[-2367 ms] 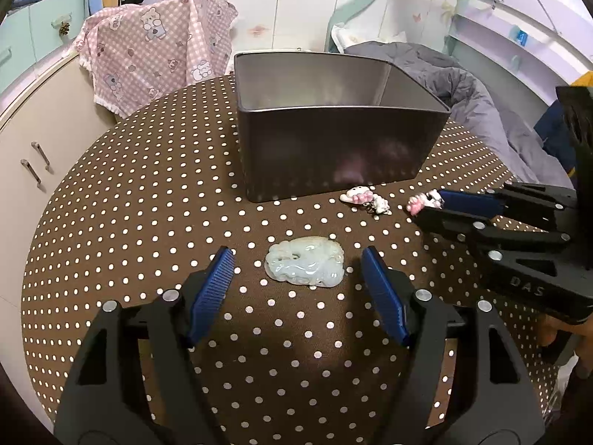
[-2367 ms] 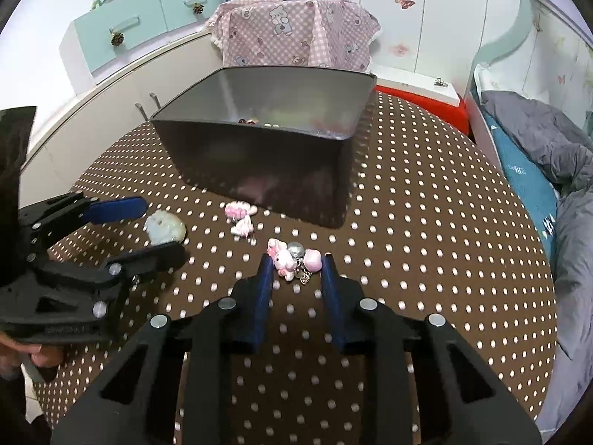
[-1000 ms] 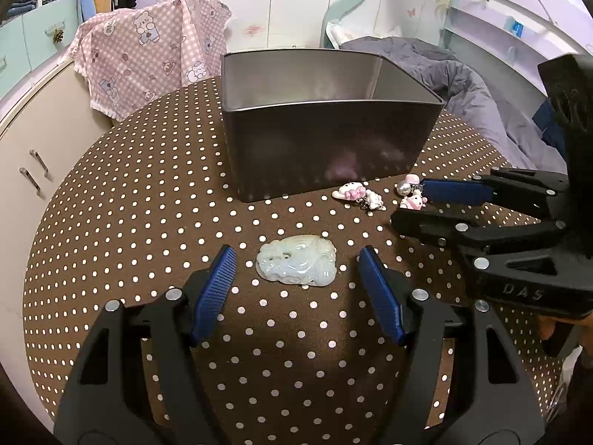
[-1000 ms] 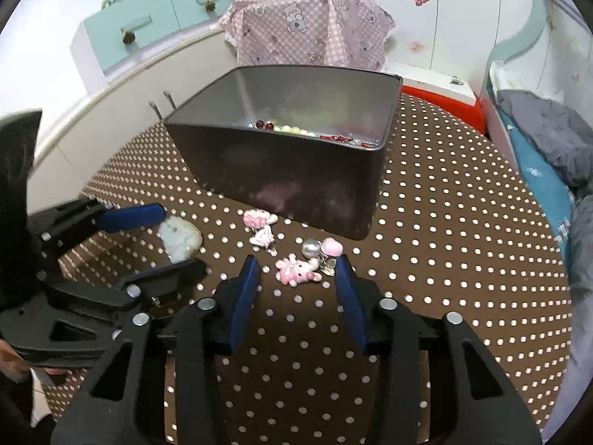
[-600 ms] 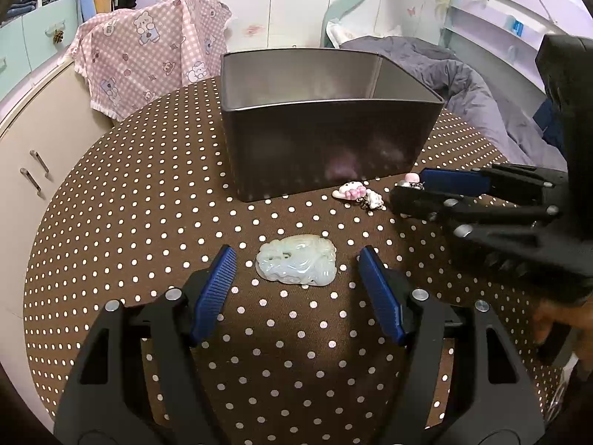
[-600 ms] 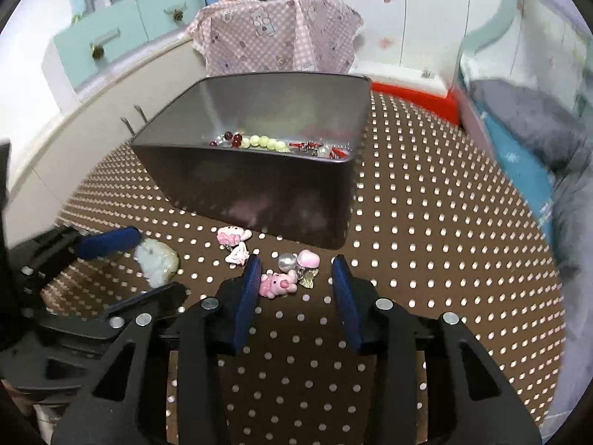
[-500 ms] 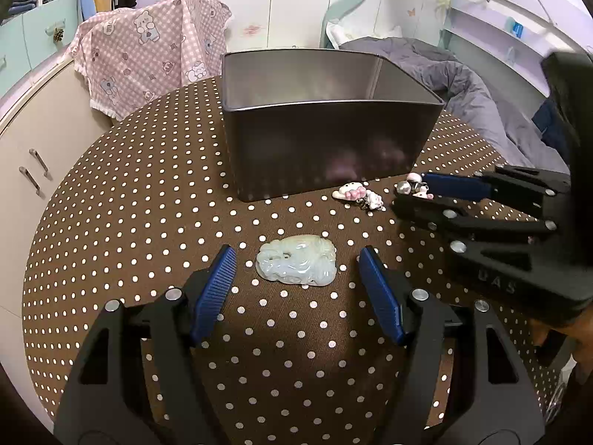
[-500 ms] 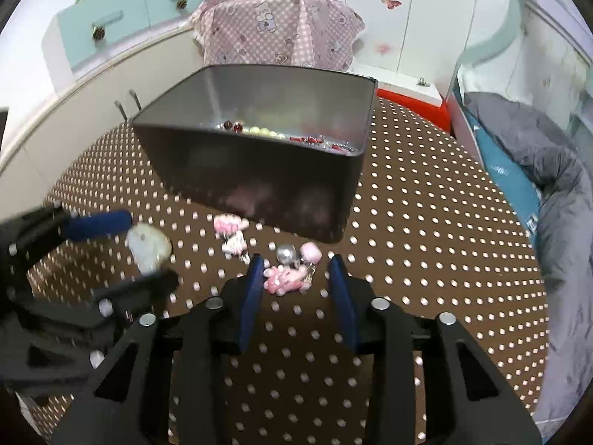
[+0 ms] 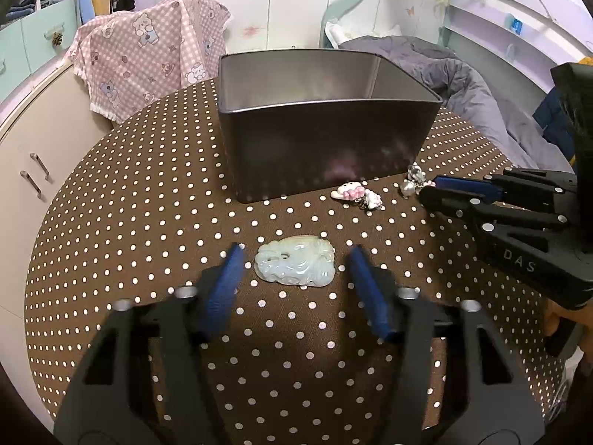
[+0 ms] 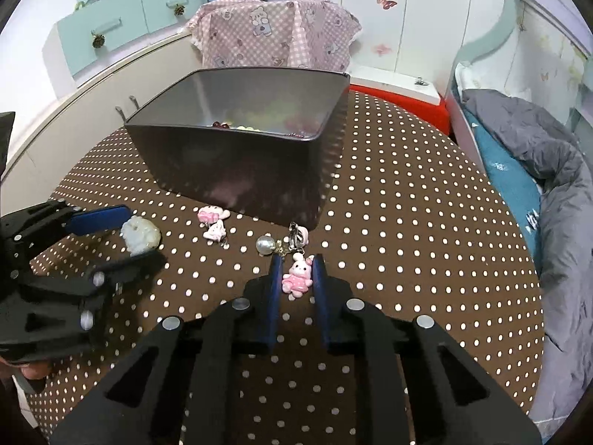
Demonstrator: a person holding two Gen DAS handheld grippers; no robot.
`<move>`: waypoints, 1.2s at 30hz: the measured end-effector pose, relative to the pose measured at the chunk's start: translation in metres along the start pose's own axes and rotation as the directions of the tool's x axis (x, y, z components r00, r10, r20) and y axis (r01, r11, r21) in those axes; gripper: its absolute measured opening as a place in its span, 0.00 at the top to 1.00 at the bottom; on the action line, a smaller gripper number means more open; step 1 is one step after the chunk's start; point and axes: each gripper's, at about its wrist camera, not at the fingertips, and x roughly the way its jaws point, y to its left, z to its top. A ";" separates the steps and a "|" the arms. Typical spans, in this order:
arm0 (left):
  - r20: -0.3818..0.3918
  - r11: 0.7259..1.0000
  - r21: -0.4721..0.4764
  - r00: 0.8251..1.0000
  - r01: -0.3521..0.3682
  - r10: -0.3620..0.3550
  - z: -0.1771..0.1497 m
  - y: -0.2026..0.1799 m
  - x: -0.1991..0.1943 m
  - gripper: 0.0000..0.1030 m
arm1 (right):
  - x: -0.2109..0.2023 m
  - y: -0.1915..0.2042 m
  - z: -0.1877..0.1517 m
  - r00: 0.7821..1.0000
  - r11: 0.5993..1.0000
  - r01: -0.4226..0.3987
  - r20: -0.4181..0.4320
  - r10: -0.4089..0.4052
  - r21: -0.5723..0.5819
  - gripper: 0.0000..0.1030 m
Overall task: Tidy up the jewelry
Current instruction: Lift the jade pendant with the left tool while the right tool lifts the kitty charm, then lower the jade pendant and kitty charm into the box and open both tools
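Jewelry lay scattered on the dotted counter point(image 9: 129, 222) in front of a dark metal box point(image 9: 318, 155). A pale green jade pendant point(image 9: 295, 261) rested at the lower centre of the left wrist view, between the spread fingers of the left gripper point(image 9: 294, 270); the blue pads stood apart from it on both sides, touching nothing, and looked blurred.

In the right wrist view, a pink bunny charm point(image 10: 296, 276) sat low in the centre of the frame between the narrowly spaced fingers of the right gripper point(image 10: 295, 278). Whether the pads actually pressed on it could not be told. A pearl bead point(image 10: 264, 244) and small metal bits lay just above it, linked to the charm by a short chain. A pink-and-white charm pair point(image 10: 213, 222) lay left of centre, near the box's front wall.

Inside the box, beads point(image 10: 241, 126) showed only partly over the near rim. From the left wrist view the box's floor was hidden. A pink bear-print cloth point(image 10: 274, 37) hung at the upper centre.
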 end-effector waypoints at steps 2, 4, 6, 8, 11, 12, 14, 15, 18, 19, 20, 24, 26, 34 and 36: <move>0.003 1.000 0.004 1.000 0.016 -0.016 0.000 -0.003 -0.001 0.59 | -0.004 -0.003 -0.002 1.000 1.000 -0.006 -0.003 0.006 -0.006 0.86; 0.004 1.000 0.011 1.000 0.021 -0.022 0.000 -0.004 -0.001 0.59 | -0.012 -0.006 -0.006 1.000 1.000 -0.026 0.003 0.026 0.002 0.86; 0.006 0.999 0.013 0.999 0.032 -0.032 -0.001 -0.005 -0.003 0.59 | -0.023 -0.011 -0.009 0.999 0.999 -0.042 0.019 0.041 0.013 0.86; 0.008 0.999 0.003 0.999 0.046 -0.046 -0.003 -0.006 -0.006 0.59 | -0.035 -0.015 -0.009 0.997 0.997 -0.069 0.038 0.068 0.023 0.86; 0.013 0.998 -0.010 0.998 0.057 -0.057 -0.008 -0.006 -0.013 0.59 | -0.052 -0.021 -0.006 0.993 0.995 -0.094 0.067 0.092 0.020 0.86; 0.016 0.998 -0.013 0.998 0.056 -0.056 -0.010 -0.006 -0.016 0.59 | -0.059 -0.023 -0.004 0.991 0.994 -0.110 0.080 0.108 0.022 0.86; 0.025 0.998 -0.020 0.998 0.062 -0.061 -0.011 -0.004 -0.022 0.59 | -0.071 -0.024 0.003 0.986 0.991 -0.134 0.107 0.130 0.023 0.86; 0.030 0.998 -0.023 0.998 0.063 -0.062 -0.011 -0.004 -0.025 0.59 | -0.077 -0.024 0.007 0.983 0.990 -0.140 0.121 0.137 0.019 0.86; 0.060 0.998 -0.030 0.997 0.058 -0.056 -0.008 -0.003 -0.041 0.59 | -0.093 -0.021 0.018 0.972 0.985 -0.172 0.163 0.168 0.008 0.86; 0.077 0.998 -0.032 0.995 0.058 -0.055 -0.005 -0.002 -0.048 0.59 | -0.098 -0.020 0.023 0.969 0.985 -0.175 0.176 0.172 -0.001 0.86; 0.093 0.998 -0.034 0.994 0.057 -0.054 -0.001 -0.001 -0.054 0.59 | -0.101 -0.018 0.027 0.967 0.984 -0.178 0.185 0.177 -0.008 0.86; 0.169 0.999 -0.026 0.985 0.043 -0.038 0.022 0.003 -0.078 0.59 | -0.119 -0.012 0.051 0.951 0.981 -0.188 0.243 0.193 -0.046 0.86; 0.212 0.999 -0.018 0.977 0.032 -0.028 0.038 0.005 -0.089 0.59 | -0.126 -0.010 0.063 0.942 0.980 -0.191 0.268 0.201 -0.063 0.86; 0.287 1.000 -0.003 0.958 0.027 -0.025 0.090 0.011 -0.100 0.59 | -0.128 -0.010 0.103 0.923 0.970 -0.225 0.299 0.241 -0.086 0.86; 0.281 0.999 -0.005 0.959 0.046 -0.043 0.100 0.011 -0.094 0.59 | -0.120 -0.011 0.112 0.926 0.968 -0.235 0.285 0.249 -0.084 0.86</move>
